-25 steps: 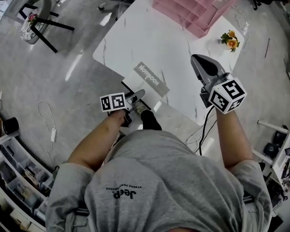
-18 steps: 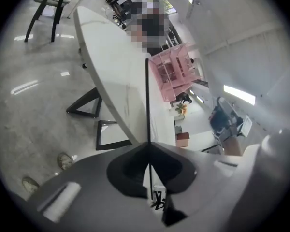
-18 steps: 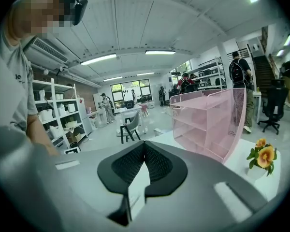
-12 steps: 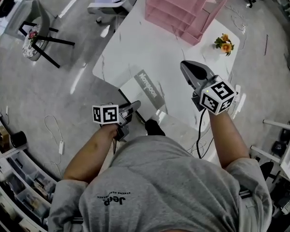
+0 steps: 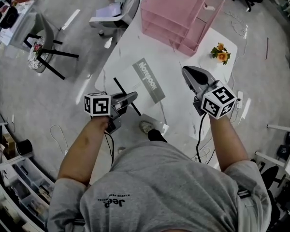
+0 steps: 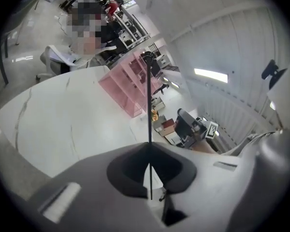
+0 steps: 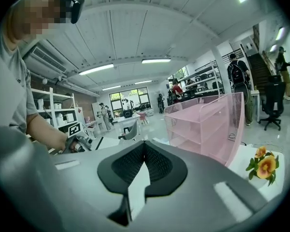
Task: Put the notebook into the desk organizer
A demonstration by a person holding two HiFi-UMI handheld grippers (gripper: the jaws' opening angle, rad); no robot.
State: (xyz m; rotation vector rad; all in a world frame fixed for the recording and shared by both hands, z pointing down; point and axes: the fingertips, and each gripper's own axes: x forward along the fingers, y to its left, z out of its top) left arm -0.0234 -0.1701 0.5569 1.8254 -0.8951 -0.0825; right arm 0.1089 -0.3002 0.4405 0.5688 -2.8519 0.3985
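The notebook [image 5: 147, 81], white with a grey title band, is over the near left part of the white table [image 5: 203, 105]. My left gripper [image 5: 130, 97] is shut on its dark near edge. In the left gripper view the notebook [image 6: 149, 100] shows edge-on as a thin dark line that runs up from between the closed jaws of the left gripper [image 6: 150, 146]. The pink mesh desk organizer [image 5: 179, 13] stands at the table's far end, apart from both grippers. My right gripper [image 5: 187, 71] hovers over the table's right half, shut and empty. The right gripper [image 7: 144, 144] points toward the organizer [image 7: 208, 124].
A small orange flower [image 5: 220, 53] sits on the table right of the organizer, and the flower [image 7: 263, 166] also shows low right in the right gripper view. An office chair [image 5: 116, 8] stands left of the table's far end. Shelves line the room's left edge.
The left jaws have closed on the notebook's near edge, which now shows as a dark line. The left hand has shifted a little left.
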